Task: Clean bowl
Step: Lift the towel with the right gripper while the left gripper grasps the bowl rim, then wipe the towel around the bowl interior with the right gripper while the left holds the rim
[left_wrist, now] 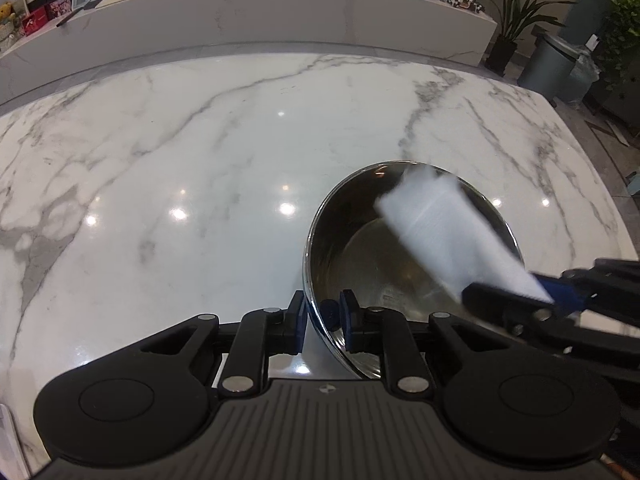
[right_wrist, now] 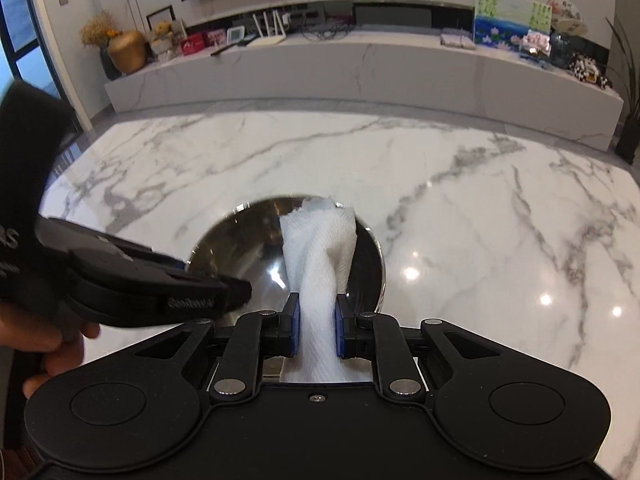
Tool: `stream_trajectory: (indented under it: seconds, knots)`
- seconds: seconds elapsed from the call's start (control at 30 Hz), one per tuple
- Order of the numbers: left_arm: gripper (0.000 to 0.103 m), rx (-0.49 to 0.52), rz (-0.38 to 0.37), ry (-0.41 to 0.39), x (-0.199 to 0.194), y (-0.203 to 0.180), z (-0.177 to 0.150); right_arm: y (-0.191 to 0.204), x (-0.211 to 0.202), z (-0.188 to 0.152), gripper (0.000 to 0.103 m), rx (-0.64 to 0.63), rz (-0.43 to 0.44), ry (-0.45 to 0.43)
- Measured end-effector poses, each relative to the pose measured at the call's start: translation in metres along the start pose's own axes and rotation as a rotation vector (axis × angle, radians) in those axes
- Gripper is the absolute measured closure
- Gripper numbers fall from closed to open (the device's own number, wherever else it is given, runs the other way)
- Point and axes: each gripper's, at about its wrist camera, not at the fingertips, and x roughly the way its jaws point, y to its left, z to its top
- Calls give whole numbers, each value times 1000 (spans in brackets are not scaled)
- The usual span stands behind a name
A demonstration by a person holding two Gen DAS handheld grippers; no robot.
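A shiny steel bowl [left_wrist: 360, 256] [right_wrist: 240, 248] stands on the white marble table [left_wrist: 180, 160] [right_wrist: 460, 208]. My left gripper [left_wrist: 323, 316] is shut on the bowl's near rim, one pad outside and one inside. My right gripper [right_wrist: 317, 320] is shut on a white folded cloth [right_wrist: 320, 256] [left_wrist: 440, 232], which hangs over the inside of the bowl toward its far wall. In the left wrist view the right gripper [left_wrist: 516, 300] comes in from the right with the blurred cloth. In the right wrist view the left gripper [right_wrist: 240, 294] reaches in from the left, held by a hand [right_wrist: 48, 344].
Beyond the table runs a long marble bench [right_wrist: 360, 76] with pictures, boxes, a router and a gold vase [right_wrist: 126, 50]. A grey bin [left_wrist: 554, 60] and potted plants [left_wrist: 516, 20] stand at the far right. The table's far edge and right corner show in both views.
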Motion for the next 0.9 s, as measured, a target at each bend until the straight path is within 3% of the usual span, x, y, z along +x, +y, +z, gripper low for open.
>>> stream_trajectory:
  seconds: [0.4,0.57,0.77,0.9]
  knots:
    - [92,67,-1,-72,-12,-14,-1,10,17,-11,89,-88,33,98]
    - [92,81,6,-76,-13,-16,-2,11,6,-10,82,-104,26,57]
    - [92,94,10,-79,-14,-17,-3,9,2,-9,82,-95,40,44]
    - [92,102,14,-83,-14,-18,-4,9,5,-9,89,-91,49,63]
